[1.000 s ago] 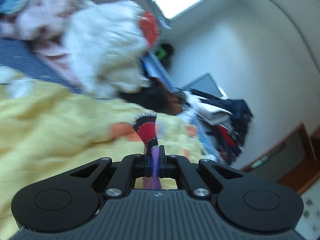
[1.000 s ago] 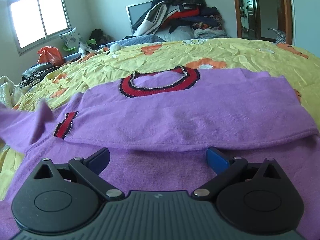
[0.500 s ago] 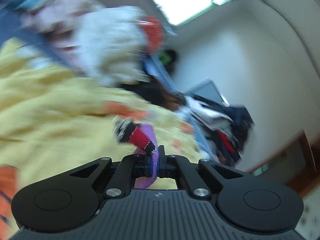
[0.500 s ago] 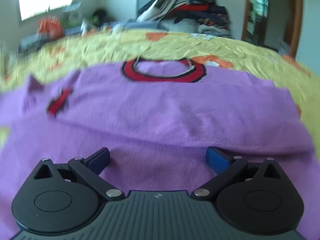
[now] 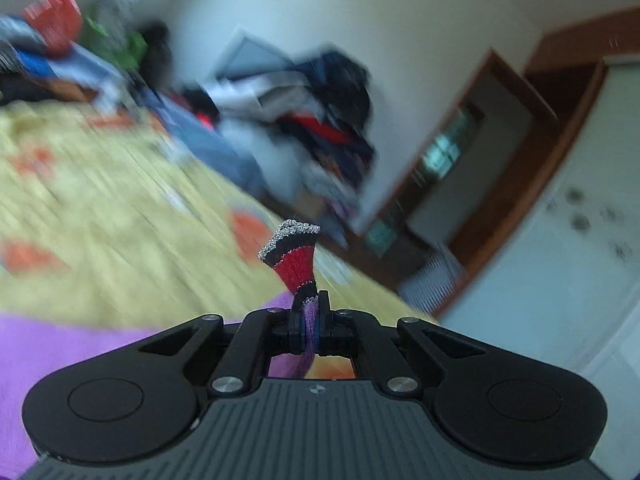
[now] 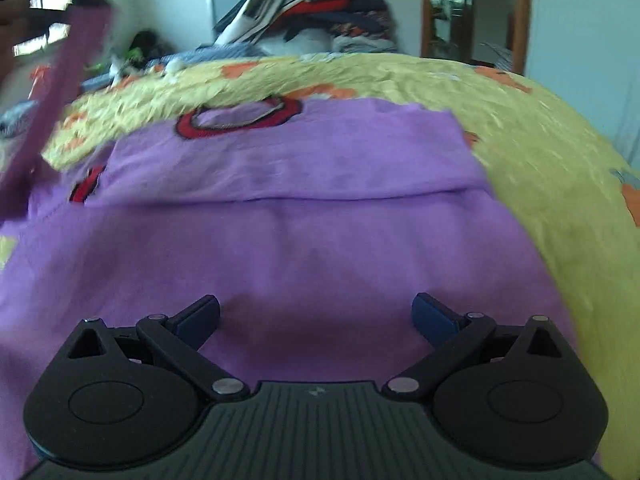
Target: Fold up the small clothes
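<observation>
**Sleeve in the air, right side idle over the body**

I have the left tool (image 5: 306, 330) pinched fully closed on the sleeve (image 5: 306, 332) of the purple sweater (image 6: 304, 232), just behind the red and black cuff (image 5: 294, 258), which sticks up past the tips. From the right wrist view that sleeve shows as a blurred purple band rising at the far left edge, clear of the bed.

The risk I see: the bite is narrow, on knit fabric near the cuff only. If I swing it across too quickly the fabric could slip out, or the pull could drag the shoulder and disturb the fold already lying across the chest. That fold edge sits between the collar (image 6: 240, 118) and my right tool, and it looks neat on the right side, looser on the left near the other cuff (image 6: 86, 186). A hard tug there would probably bunch it.

The second worry is the yellow bedsheet (image 6: 520, 128): it is wrinkled and soft, so the sweater may creep with the sheet rather than stay put.

My right tool (image 6: 316, 318) has its jaws spread wide and grips nothing. It hangs over the lower body of the sweater, which fills the view directly ahead and beneath the tips; I cannot tell whether the pads touch the cloth. The collar lies farther ahead, near the middle of the bed.
</observation>
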The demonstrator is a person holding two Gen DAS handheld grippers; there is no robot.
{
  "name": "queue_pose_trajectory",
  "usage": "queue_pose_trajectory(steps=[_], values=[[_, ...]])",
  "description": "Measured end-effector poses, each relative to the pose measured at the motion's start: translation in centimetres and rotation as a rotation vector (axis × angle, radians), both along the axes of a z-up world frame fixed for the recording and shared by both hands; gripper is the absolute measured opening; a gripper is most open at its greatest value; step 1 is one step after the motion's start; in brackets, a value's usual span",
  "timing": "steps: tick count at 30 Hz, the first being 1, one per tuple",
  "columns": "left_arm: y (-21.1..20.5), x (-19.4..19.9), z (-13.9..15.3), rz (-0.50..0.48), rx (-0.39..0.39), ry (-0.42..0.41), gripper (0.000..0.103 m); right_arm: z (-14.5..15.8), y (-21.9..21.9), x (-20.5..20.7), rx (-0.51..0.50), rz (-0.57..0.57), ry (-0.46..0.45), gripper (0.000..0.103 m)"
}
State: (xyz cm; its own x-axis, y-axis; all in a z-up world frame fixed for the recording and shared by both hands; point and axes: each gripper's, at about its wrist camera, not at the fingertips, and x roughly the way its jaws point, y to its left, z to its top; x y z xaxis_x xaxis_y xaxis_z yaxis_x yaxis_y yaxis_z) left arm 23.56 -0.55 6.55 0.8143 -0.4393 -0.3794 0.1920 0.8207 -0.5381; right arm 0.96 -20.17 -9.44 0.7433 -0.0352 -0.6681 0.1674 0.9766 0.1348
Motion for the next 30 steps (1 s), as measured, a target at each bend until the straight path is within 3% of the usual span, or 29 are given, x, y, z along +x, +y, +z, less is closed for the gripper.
queue_pose_trajectory(steps=[4,8,17,23,30], values=[[-8.4,-0.1,-3.5,-0.118,0.062,0.038,0.003,-0.5,-1.3,-1.2,0.061,-0.083,-0.056,0.103],[-13.4,-0.7,-6.6,-0.2,0.117,0.081,0.003,-0.6,-3.1,-2.1,0.147,-0.151,-0.107,0.103],[-16.5,-0.6,-10.7,-0.294,0.145,0.138,0.003,-0.7,-4.3,-3.2,0.209,-0.197,-0.157,0.103],[-16.0,-2.5,-10.4,-0.352,0.159,0.143,0.003,-0.7,-4.4,-3.2,0.209,-0.202,-0.165,0.103],[-17.4,-3.7,-11.8,-0.424,0.234,0.15,0.003,-0.7,-4.3,-3.5,0.207,-0.206,-0.159,0.103]])
